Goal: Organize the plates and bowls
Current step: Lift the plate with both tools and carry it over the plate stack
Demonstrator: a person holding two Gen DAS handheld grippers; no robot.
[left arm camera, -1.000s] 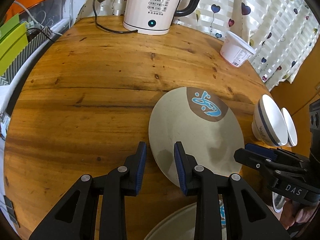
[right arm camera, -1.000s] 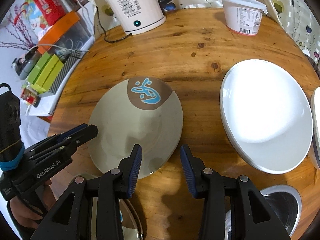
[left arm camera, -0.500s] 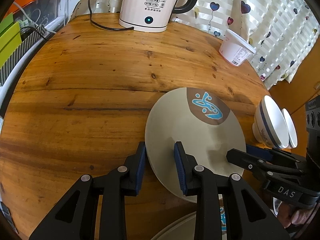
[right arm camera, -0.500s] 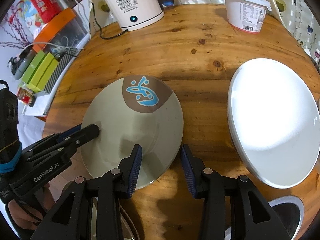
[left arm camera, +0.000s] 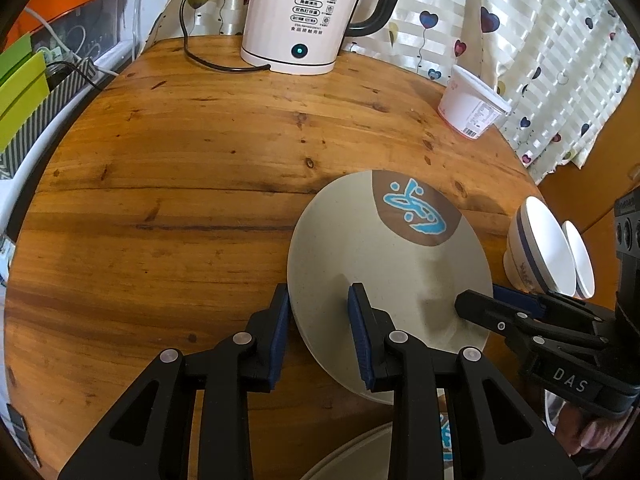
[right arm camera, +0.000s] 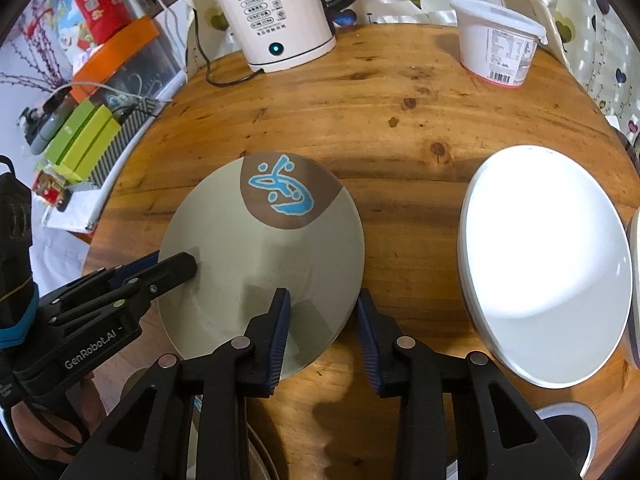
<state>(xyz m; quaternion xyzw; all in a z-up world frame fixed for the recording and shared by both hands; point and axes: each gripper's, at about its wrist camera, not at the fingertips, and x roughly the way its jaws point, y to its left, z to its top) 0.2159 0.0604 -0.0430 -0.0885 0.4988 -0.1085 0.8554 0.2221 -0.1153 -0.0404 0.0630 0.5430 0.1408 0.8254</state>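
Round wooden table (left arm camera: 180, 200), plates mid-sort. At far left, your left gripper (left arm camera: 318, 296) straddles the near-left rim of the fish-motif plate (left arm camera: 392, 264), one finger over its face and one under the edge, clamped on it. The fish-motif plate lies between your two hands, its brown-and-blue emblem on the far side, away from you. Across it, your right gripper (right arm camera: 324, 304) straddles the near-right rim. Its jaws have just been closing with that rim between them, but you cannot tell whether the pads bite yet. Both hands are equally near, on opposite edges, so a level two-handed carry looks likely. Further right the white plate (right arm camera: 540, 260) lies apart. A second beige plate (left arm camera: 360, 452) sits nearest you, probably the stacking spot.
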